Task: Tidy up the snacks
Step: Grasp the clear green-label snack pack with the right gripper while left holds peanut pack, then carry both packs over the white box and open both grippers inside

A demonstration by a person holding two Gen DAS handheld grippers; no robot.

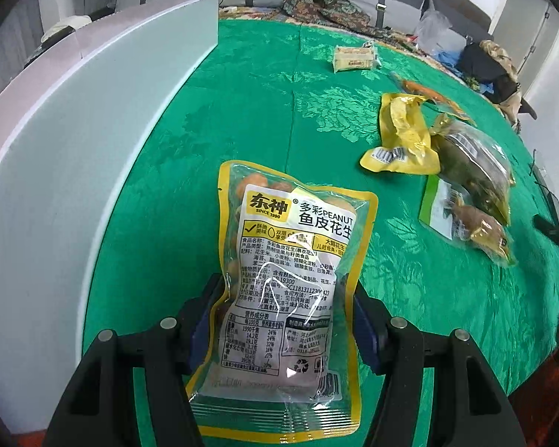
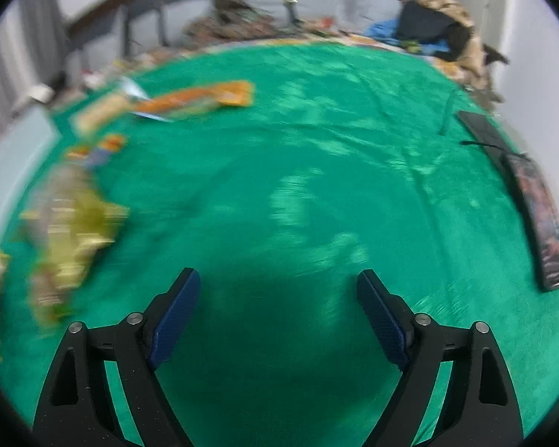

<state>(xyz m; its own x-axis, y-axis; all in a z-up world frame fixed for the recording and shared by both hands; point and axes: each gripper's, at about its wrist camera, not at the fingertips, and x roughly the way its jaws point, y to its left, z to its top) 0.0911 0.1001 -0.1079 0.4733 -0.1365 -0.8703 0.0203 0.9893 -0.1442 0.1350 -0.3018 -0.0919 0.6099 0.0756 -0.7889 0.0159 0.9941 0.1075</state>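
Left claw [image 1: 285, 320] clamped on peanut pack [image 1: 290, 290], right claw [image 2: 279, 313] empty.

Left pads squeeze the pack's lower half from both sides; pack is held above the green surface [image 1: 249, 111], just beside the white box wall [image 1: 74, 149]. Other snacks lie well apart on the far right: yellow wrapper [image 1: 402, 138], clear packs with brownish food [image 1: 473, 171], pale bar pack [image 1: 354, 59]. Right claw's jaws stand wide apart over bare cloth, nothing between them; that view is blurred, a dark flat device [image 2: 540, 216] at its right edge.

Peanut packet [image 1: 290, 283] beside board [image 1: 74, 171], snacks right
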